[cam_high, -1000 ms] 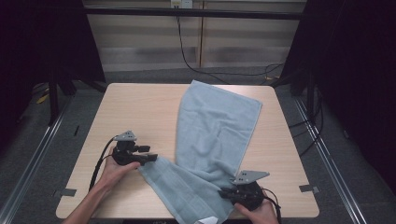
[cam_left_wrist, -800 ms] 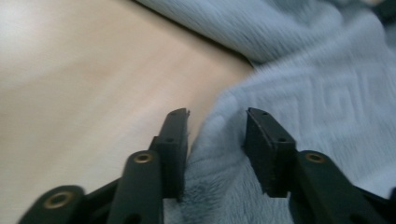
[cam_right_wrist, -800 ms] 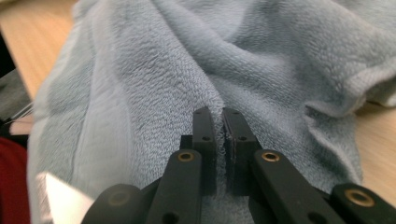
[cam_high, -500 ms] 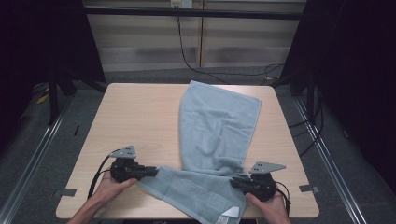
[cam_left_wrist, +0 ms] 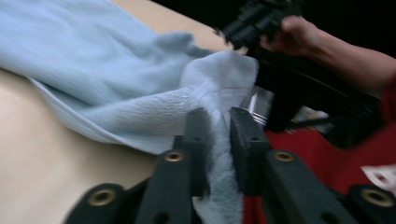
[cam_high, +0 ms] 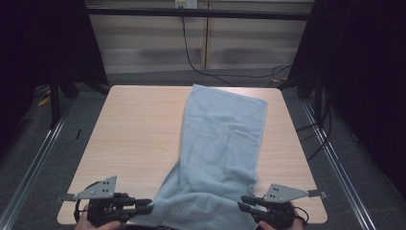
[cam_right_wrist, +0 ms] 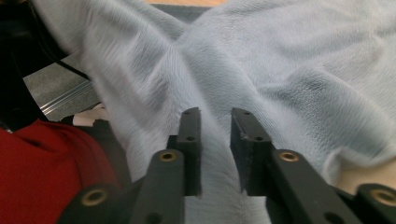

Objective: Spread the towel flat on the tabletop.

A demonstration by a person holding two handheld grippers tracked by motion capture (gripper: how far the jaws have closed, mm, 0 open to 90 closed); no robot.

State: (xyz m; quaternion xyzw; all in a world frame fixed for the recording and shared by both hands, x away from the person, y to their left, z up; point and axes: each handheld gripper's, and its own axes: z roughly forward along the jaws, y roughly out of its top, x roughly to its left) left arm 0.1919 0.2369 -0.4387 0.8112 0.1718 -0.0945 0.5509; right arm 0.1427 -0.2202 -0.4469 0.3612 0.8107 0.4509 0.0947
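Towel-spreading at the near edge, seen from the high view. The counter (cam_high: pixel 134 143) carries one pale blue towel (cam_high: pixel 225 143), which runs lengthwise from the 12 o'clock edge down to the 6 o'clock edge, right of centre. Its far end lies flat with square corners. Its near end fans out towards 7 o'clock and is rumpled, with a slanting crease above it. We judge the stretching of the near hem largely done, since the two near corners are drawn well apart. What remains is to lay that hem flat, smooth the crease and then, perhaps, begin a fold, of which we see no start. The left claw (cam_high: pixel 148 208) sits at 7 o'clock and the right claw (cam_high: pixel 242 203) at 5 o'clock. Each has just been opening its jaws. In the gripper views the cloth passes between each pair of jaws, yet we read both as released, slack about the hem rather than pinching it.
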